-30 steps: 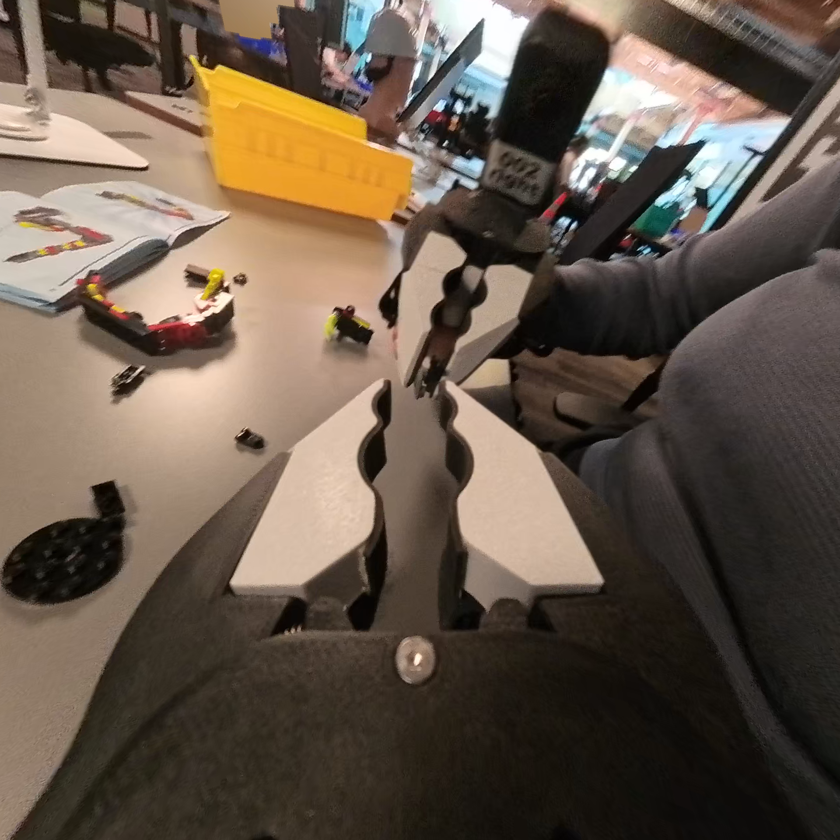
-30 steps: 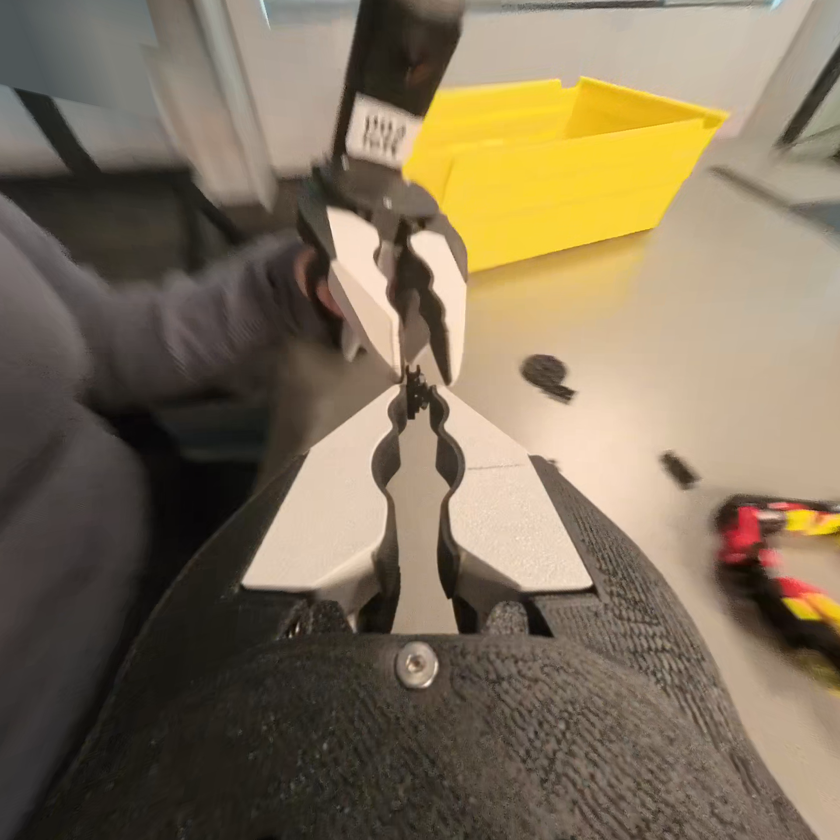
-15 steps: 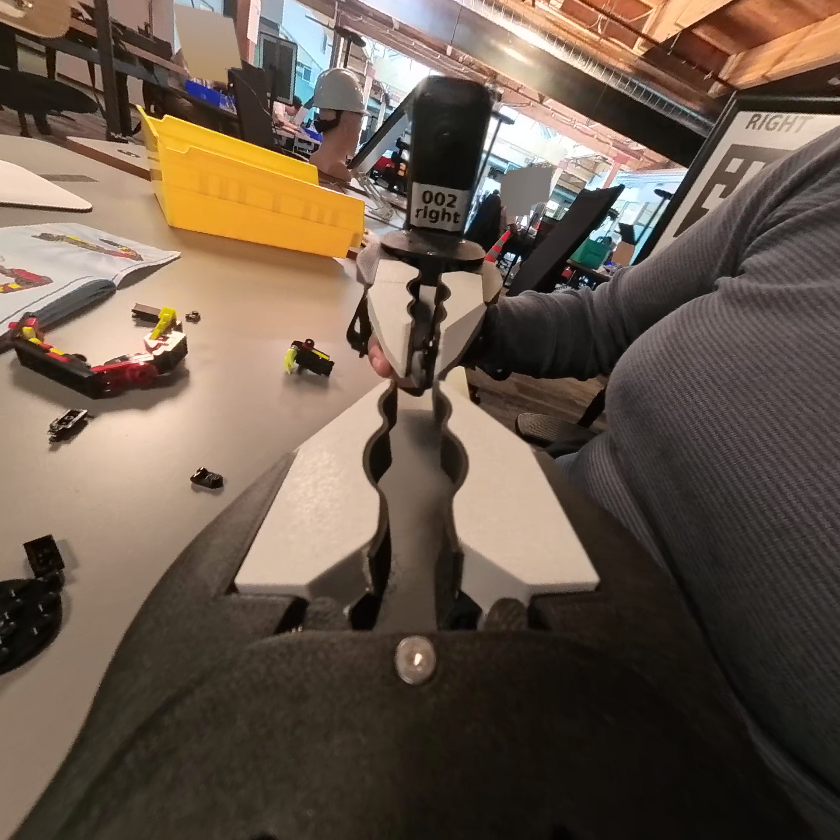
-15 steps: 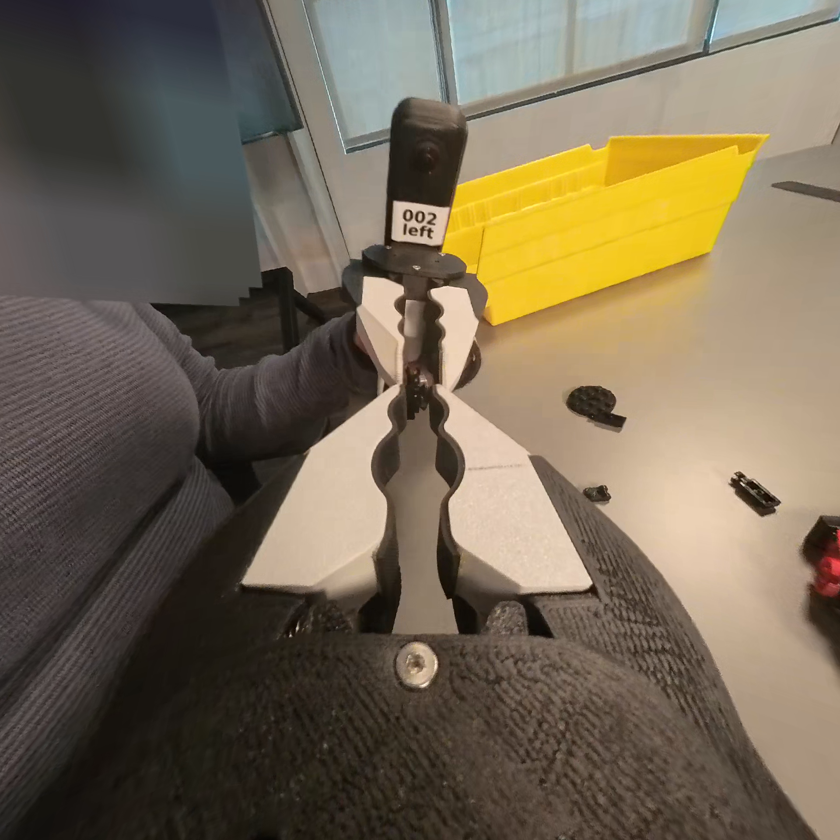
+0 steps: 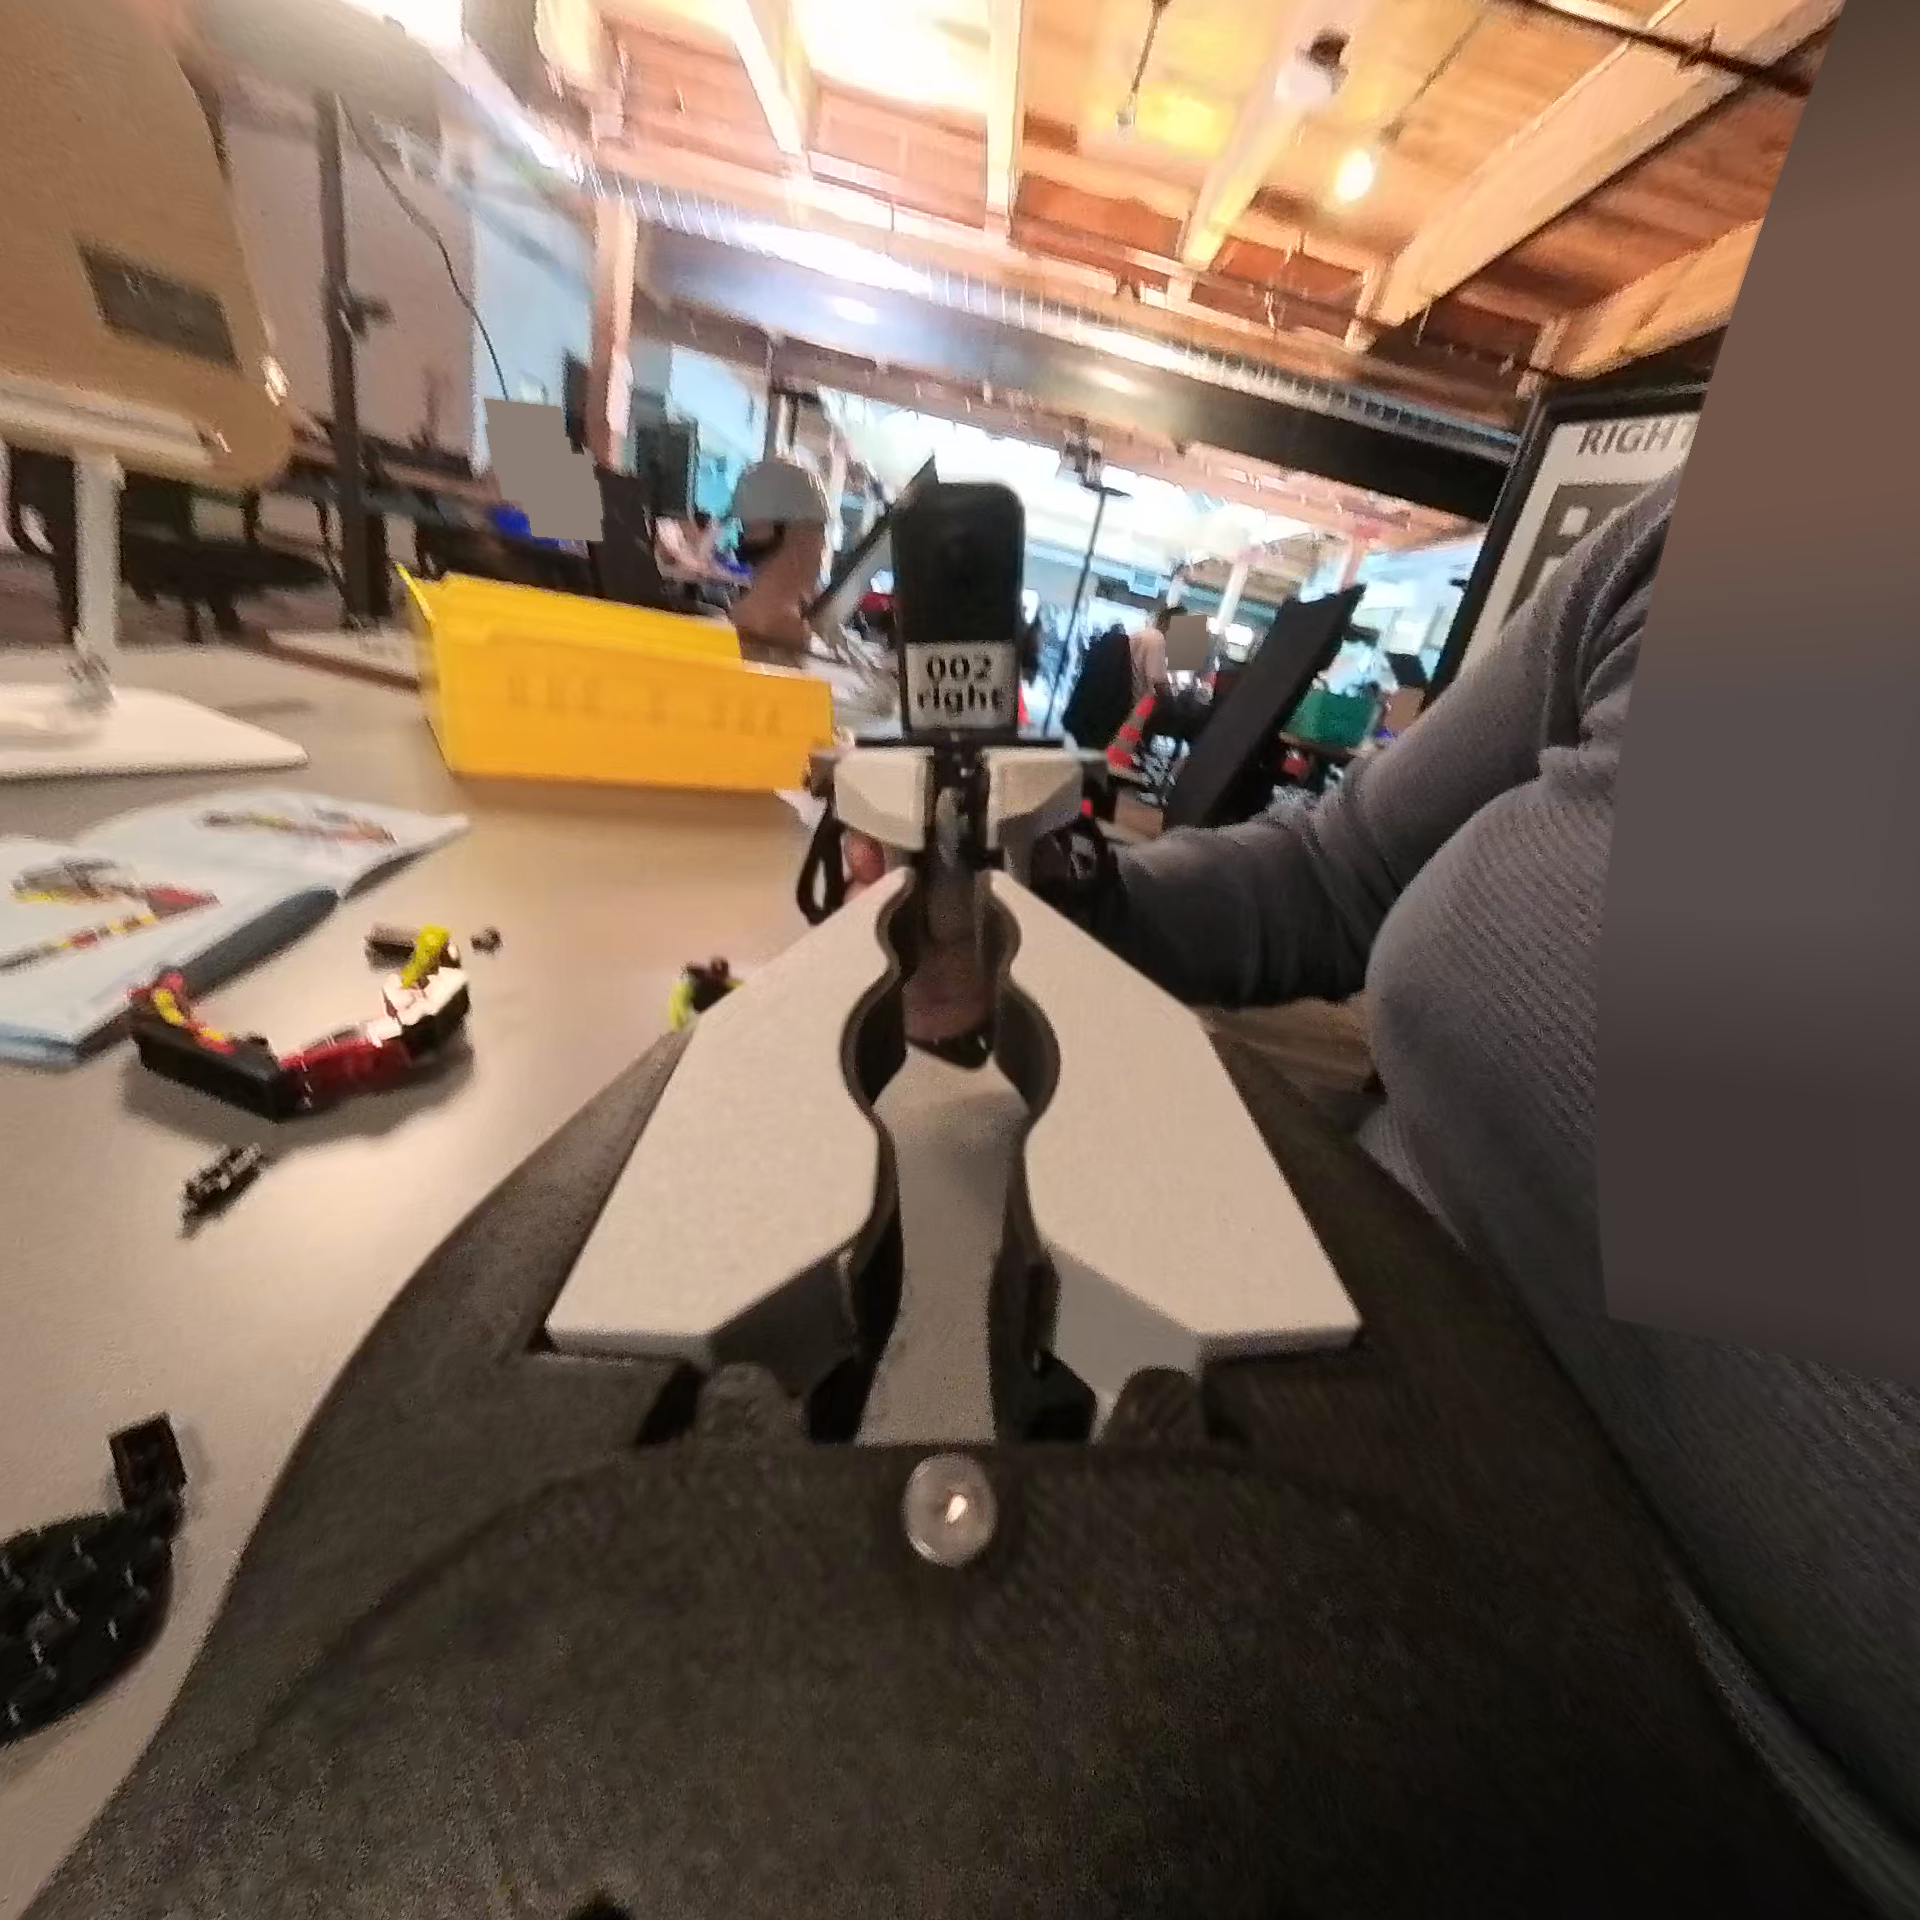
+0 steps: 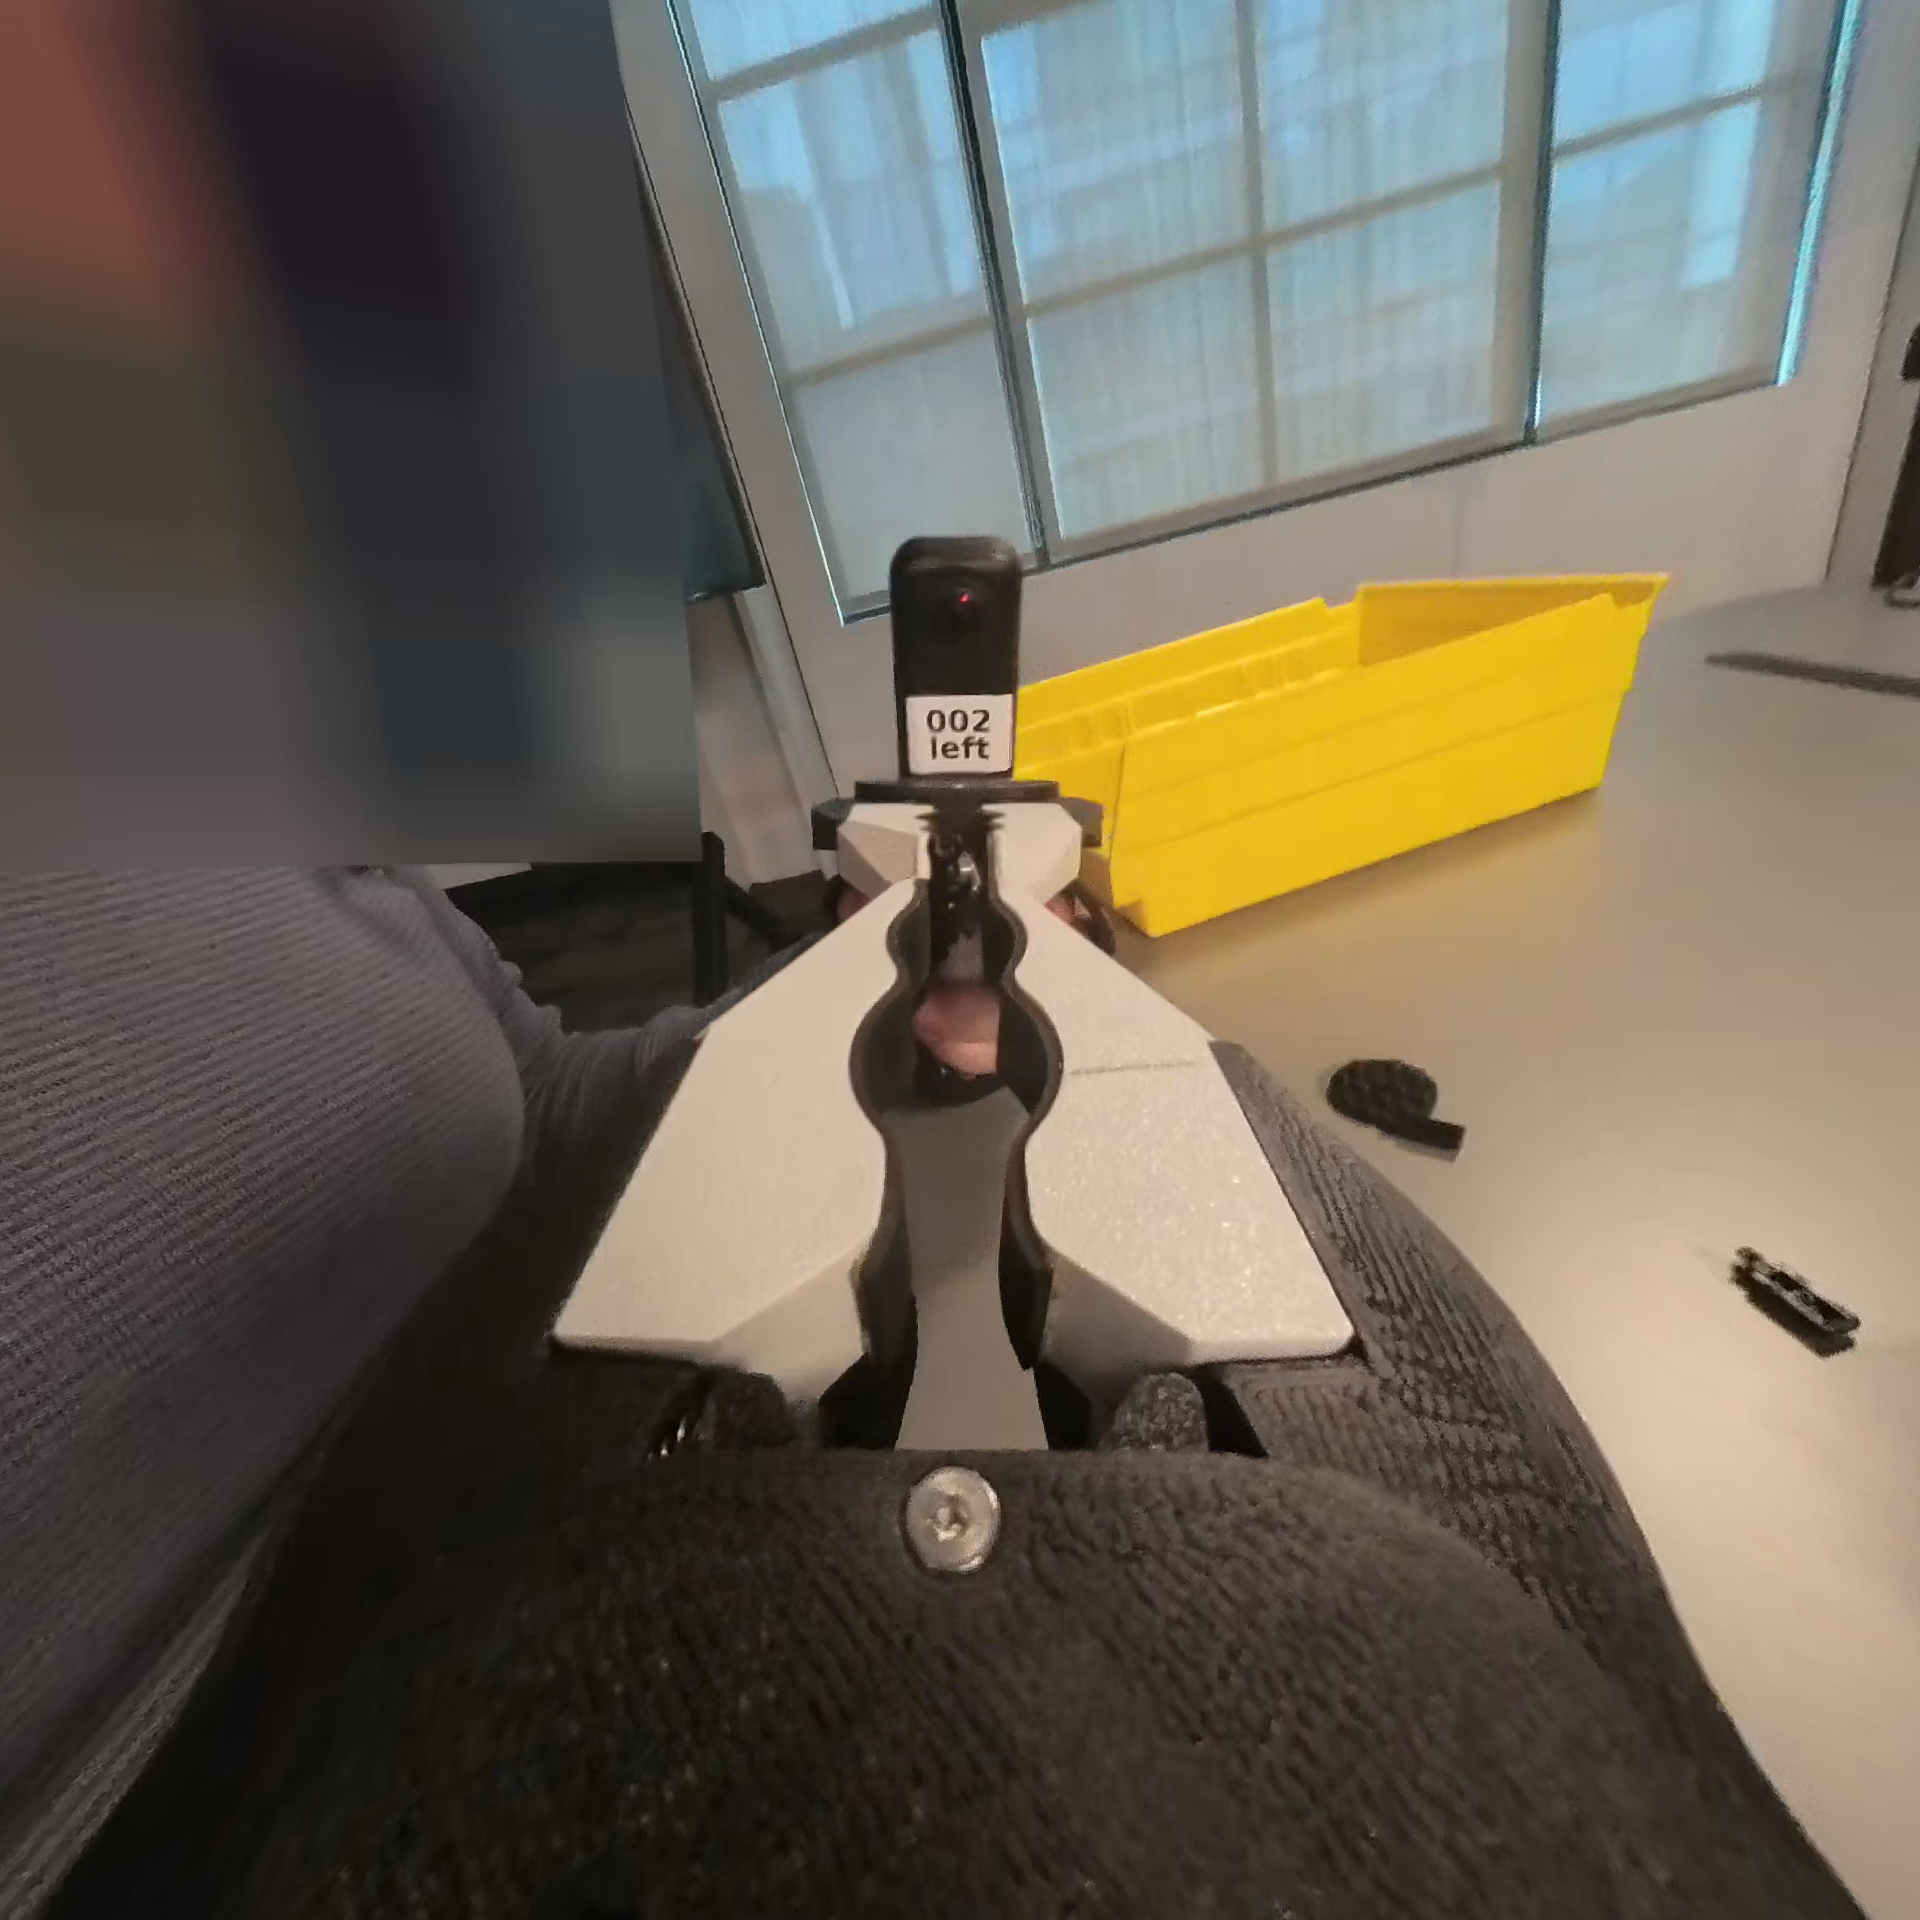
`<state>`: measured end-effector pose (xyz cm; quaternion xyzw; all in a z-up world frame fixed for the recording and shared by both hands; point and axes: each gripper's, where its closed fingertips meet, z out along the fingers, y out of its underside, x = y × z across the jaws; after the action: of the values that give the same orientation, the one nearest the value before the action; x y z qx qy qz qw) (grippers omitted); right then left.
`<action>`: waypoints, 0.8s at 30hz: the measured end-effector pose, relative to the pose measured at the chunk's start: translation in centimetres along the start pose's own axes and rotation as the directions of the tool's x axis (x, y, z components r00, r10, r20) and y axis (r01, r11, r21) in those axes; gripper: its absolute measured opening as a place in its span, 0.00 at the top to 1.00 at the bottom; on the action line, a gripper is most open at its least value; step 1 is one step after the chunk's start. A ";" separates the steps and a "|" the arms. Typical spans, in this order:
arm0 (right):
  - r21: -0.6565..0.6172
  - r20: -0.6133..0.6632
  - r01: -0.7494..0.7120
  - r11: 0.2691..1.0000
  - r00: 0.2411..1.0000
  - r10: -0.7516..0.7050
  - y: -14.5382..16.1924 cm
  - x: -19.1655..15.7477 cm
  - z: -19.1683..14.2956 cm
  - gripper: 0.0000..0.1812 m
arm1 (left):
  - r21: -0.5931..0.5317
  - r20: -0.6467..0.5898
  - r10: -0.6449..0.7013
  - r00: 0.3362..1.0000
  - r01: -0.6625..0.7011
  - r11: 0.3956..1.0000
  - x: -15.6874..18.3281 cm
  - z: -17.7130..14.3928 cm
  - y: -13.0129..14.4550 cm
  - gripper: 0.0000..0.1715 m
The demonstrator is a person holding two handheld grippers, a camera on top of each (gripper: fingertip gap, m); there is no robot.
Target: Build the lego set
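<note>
My left gripper (image 5: pixel 951 883) and right gripper (image 6: pixel 956 899) are held above the table's near edge and point straight at each other, tip to tip. Each is closed on a small black lego piece: the left gripper's piece (image 6: pixel 954 844) shows in the right wrist view, and the right gripper's piece (image 5: pixel 958 805) shows in the left wrist view. The two pieces meet between the tips; I cannot tell whether they are joined. A partly built black, red and yellow model (image 5: pixel 301 1039) lies on the grey table (image 5: pixel 582 904) to the left.
An open instruction booklet (image 5: pixel 177 883) lies beyond the model. A yellow bin (image 5: pixel 623 707) stands at the back, also in the right wrist view (image 6: pixel 1351 748). A black round plate (image 6: pixel 1387 1091), a small black part (image 6: pixel 1792 1304) and a yellow-black bit (image 5: pixel 696 987) lie loose. The person's grey sleeve (image 5: pixel 1299 914) is close by. My left and right fingertips are right by each other. Both grippers' tips are roughly 20 cm from the black round plate (image 6: pixel 1387 1091). Seen from the left wrist view (image 5: pixel 61 1572) as well.
Both grippers have risen and levelled out, so they now face each other head-on. Their tips have stayed together on the black pieces.
</note>
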<state>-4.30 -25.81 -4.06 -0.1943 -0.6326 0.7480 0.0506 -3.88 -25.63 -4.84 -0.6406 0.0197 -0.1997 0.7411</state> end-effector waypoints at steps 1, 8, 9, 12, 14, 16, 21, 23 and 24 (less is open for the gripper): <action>0.003 -0.007 0.022 1.000 1.000 -0.022 -0.1 0.0 0.1 0.96 | 0.032 0.009 0.024 1.000 -0.024 0.999 0.1 0.0 -0.5 0.95; 0.005 -0.020 0.093 0.996 0.995 -0.093 -0.3 -0.4 0.4 0.96 | 0.066 0.014 0.065 0.998 -0.065 0.996 0.4 0.3 -0.9 0.98; 0.005 -0.026 0.102 0.995 0.994 -0.102 -0.3 -0.4 0.4 0.96 | 0.063 0.013 0.083 0.996 -0.084 0.994 0.5 0.3 -0.9 1.00; -0.008 -0.038 0.124 0.992 0.992 -0.124 -0.2 -0.4 0.4 0.96 | 0.049 0.030 0.129 0.991 -0.130 0.990 0.5 0.2 -0.7 1.00; -0.015 -0.042 0.138 0.990 0.989 -0.139 -0.2 -0.4 0.5 0.96 | 0.047 0.028 0.126 0.992 -0.128 0.991 0.5 0.2 -0.6 0.99; -0.028 -0.041 0.157 0.987 0.987 -0.158 -0.1 -0.4 0.5 0.96 | 0.054 0.015 0.122 0.992 -0.122 0.991 0.7 0.2 -0.7 0.96; -0.051 -0.041 0.192 0.980 0.980 -0.194 0.0 -0.5 0.5 0.96 | 0.045 0.009 0.101 0.995 -0.101 0.994 0.6 0.2 -0.5 0.97; -0.062 -0.040 0.206 0.977 0.977 -0.209 0.2 -0.5 0.5 0.96 | 0.028 0.011 0.109 0.994 -0.109 0.994 0.6 0.3 -0.3 0.98; -0.066 -0.039 0.211 0.975 0.976 -0.214 0.2 -0.5 0.4 0.96 | 0.026 0.007 0.114 0.993 -0.114 0.993 0.7 0.3 -0.3 0.99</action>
<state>-3.92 -26.44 -4.05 -0.1442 -0.6712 0.7137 0.1390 -3.23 -25.59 -4.38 -0.6290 0.0514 -0.1556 0.7599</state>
